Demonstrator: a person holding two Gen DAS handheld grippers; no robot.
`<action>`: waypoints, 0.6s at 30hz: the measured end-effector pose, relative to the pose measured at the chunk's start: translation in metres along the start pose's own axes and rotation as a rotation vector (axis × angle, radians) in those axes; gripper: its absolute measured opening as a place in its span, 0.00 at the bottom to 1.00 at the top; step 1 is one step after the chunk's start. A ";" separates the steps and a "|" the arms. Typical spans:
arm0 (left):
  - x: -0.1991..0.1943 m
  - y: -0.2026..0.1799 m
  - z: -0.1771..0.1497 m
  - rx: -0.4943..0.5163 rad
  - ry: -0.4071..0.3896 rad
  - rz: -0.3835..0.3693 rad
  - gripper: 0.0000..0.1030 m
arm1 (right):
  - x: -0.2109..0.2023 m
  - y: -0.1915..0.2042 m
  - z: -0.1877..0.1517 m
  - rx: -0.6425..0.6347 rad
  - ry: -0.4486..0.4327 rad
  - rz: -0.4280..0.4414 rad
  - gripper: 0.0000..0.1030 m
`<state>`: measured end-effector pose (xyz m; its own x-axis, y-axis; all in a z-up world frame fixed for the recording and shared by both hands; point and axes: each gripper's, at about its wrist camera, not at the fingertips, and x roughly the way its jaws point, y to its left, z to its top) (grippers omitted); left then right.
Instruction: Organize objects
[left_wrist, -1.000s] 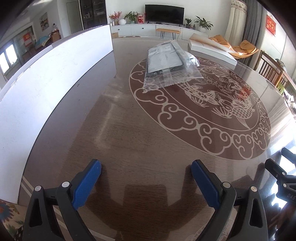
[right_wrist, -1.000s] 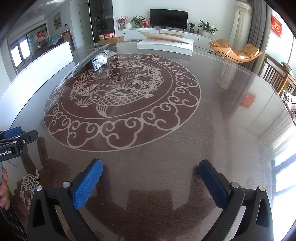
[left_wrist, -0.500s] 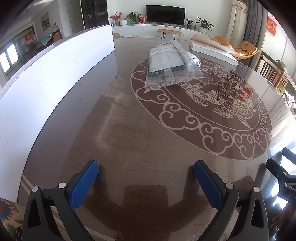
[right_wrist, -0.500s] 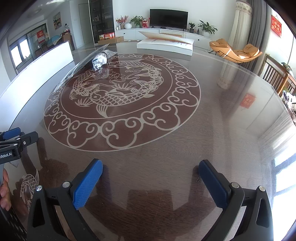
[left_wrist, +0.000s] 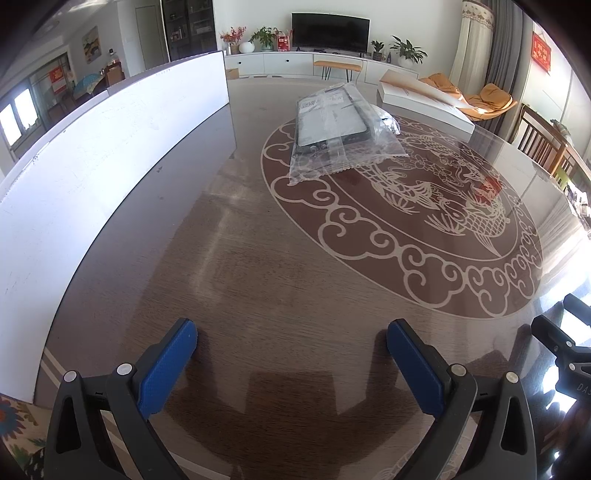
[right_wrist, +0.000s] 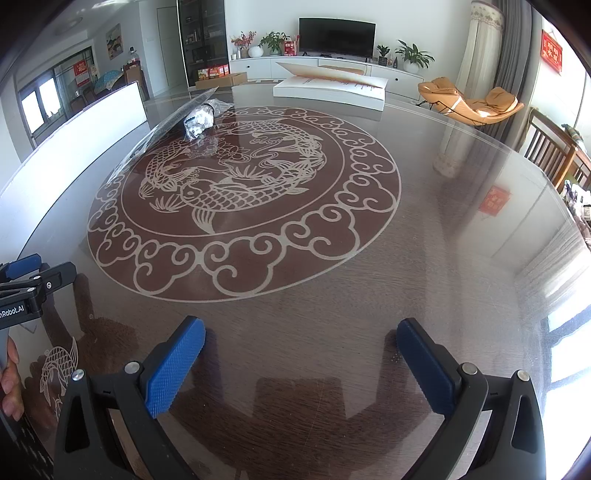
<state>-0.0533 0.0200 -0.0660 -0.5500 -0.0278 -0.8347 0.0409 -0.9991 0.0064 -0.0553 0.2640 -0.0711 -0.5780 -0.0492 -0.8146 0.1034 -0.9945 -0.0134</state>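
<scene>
While both the left gripper and right gripper gape wide and empty, the bagged package lies at twelve o'clock, so I'd reach low and pinch its plastic edge.

Left hand-held gripper spread wide, empty; right hand-held gripper likewise.

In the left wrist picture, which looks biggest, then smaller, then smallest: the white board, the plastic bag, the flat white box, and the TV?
1. White board: by far the largest, though it is also nearest the camera.
2. Plastic bag.
3. Flat white box: looks only somewhat smaller than the bag.
4. TV: smallest-looking, but it is farthest away.
</scene>
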 end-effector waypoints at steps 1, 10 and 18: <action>0.000 0.000 0.000 0.000 0.000 0.000 1.00 | 0.000 0.000 0.000 0.000 0.000 0.000 1.00; 0.000 0.000 0.000 0.000 0.000 0.000 1.00 | 0.000 0.000 0.000 0.000 0.000 0.000 1.00; 0.000 0.016 0.000 -0.080 0.002 0.050 1.00 | 0.000 0.000 0.000 0.000 0.001 0.002 1.00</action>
<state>-0.0529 0.0039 -0.0656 -0.5442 -0.0773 -0.8354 0.1346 -0.9909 0.0040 -0.0555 0.2642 -0.0708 -0.5769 -0.0510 -0.8152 0.1046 -0.9944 -0.0117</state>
